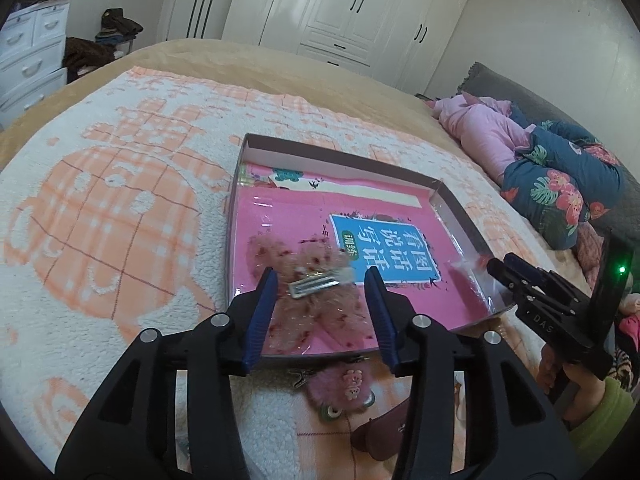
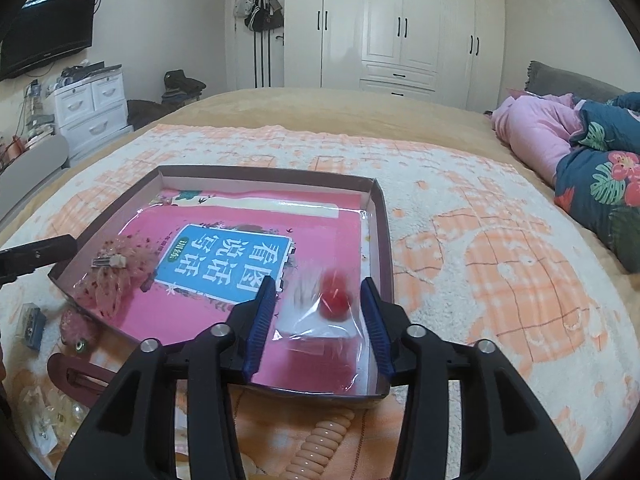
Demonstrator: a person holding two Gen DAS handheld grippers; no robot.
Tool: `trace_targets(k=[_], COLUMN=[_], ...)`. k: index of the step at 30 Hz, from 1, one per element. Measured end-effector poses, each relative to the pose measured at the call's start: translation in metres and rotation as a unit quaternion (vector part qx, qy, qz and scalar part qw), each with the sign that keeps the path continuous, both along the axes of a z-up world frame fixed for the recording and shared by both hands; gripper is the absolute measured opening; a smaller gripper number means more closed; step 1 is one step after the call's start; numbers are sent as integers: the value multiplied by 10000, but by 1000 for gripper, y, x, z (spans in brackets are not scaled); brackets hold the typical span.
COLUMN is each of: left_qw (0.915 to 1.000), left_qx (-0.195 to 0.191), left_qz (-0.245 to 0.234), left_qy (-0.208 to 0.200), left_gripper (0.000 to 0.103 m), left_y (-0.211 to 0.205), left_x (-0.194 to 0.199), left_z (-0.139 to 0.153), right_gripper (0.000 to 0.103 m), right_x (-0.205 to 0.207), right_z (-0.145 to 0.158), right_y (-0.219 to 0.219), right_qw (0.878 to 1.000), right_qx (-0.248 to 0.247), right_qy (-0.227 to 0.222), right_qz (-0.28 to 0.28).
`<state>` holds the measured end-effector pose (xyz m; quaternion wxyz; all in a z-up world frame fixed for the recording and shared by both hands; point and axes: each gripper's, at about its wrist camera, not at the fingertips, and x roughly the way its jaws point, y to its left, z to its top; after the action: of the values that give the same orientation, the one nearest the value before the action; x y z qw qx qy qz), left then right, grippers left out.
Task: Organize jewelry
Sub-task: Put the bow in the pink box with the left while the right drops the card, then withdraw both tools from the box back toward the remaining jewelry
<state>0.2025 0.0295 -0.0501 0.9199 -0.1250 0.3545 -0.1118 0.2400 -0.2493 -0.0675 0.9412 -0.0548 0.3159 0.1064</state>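
A shallow box [image 1: 340, 162] [image 2: 264, 173] with a pink book cover as its floor lies on the bed. A sheer pink bow hair clip [image 1: 316, 284] [image 2: 110, 264] with a metal clasp lies in its near left corner. My left gripper [image 1: 322, 280] is open, its blue pads either side of the bow, just above it. A clear bag with a red ornament [image 2: 334, 294] lies blurred in the box's near right corner. My right gripper [image 2: 318, 292] is open around it, and also shows in the left wrist view [image 1: 500, 270].
In front of the box on the blanket lie a fuzzy pink clip [image 1: 348, 390], a dark red hair clip [image 2: 76, 376], a peach coil hair tie [image 2: 320, 444], a small blue card [image 2: 32, 326] and clear bagged pieces [image 2: 48, 412]. Folded bedding [image 2: 592, 148] lies at the right.
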Motion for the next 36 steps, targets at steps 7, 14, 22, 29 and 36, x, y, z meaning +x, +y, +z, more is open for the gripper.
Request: trace_targets(k=[7, 14, 22, 29, 36], left_qw=[9995, 9984, 9968, 9960, 9954], left_qx=[-34, -2, 9, 1, -6], left_qz=[186, 283, 248, 205, 140], left_qy=[-238, -488, -757, -874, -946], left_gripper=[52, 70, 83, 91, 91], left_y=[11, 16, 15, 12, 9], left_x=[-12, -28, -51, -70, -86], left_z=[15, 29, 44, 50, 53], right_gripper=[65, 78, 90, 93, 93], right_x=[-14, -35, -64, -81, -97], right_z=[8, 23, 43, 56, 66], right_y=[-7, -15, -22, -25, -27], right_qw=[9997, 9988, 9971, 9959, 9950], right_qx=[134, 311, 444, 515, 530], right_qy=[-178, -350, -604, -723, -829], right_qz=[-75, -127, -155, -172, -150])
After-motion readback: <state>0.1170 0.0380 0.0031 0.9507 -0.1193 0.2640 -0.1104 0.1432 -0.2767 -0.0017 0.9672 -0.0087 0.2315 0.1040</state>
